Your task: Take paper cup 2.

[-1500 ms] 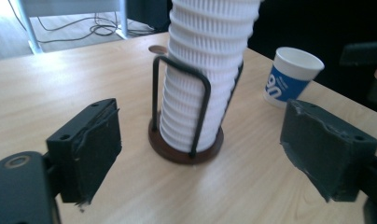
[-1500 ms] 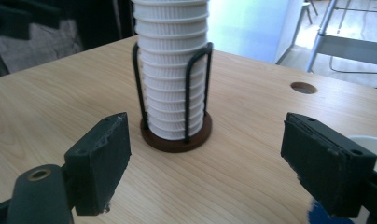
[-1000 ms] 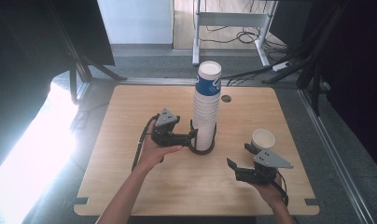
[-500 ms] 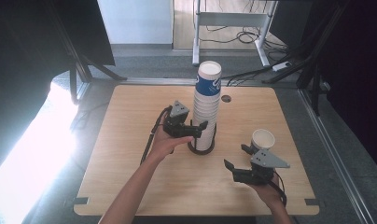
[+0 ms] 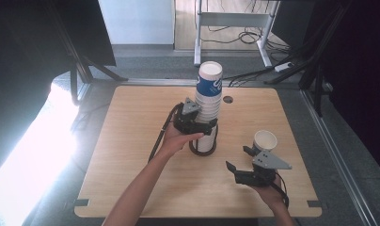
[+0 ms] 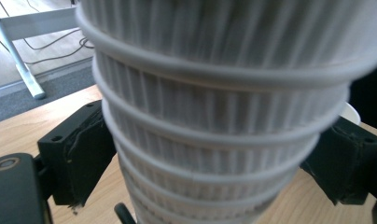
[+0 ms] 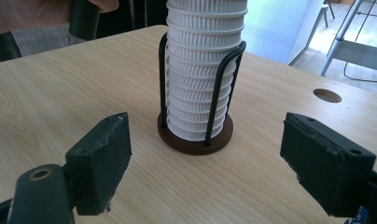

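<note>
The left gripper (image 5: 208, 125) is held level, its just-opened jaws apart around the cup stack (image 5: 208, 109). The right gripper (image 5: 238, 158) is held low over the table (image 5: 131, 122), jaws apart and empty.

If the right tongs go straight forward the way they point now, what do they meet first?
Probably the black wire holder with the stack of white cups: it stands centred ahead of the open right tongs, with bare table between; depth is uncertain.
</note>
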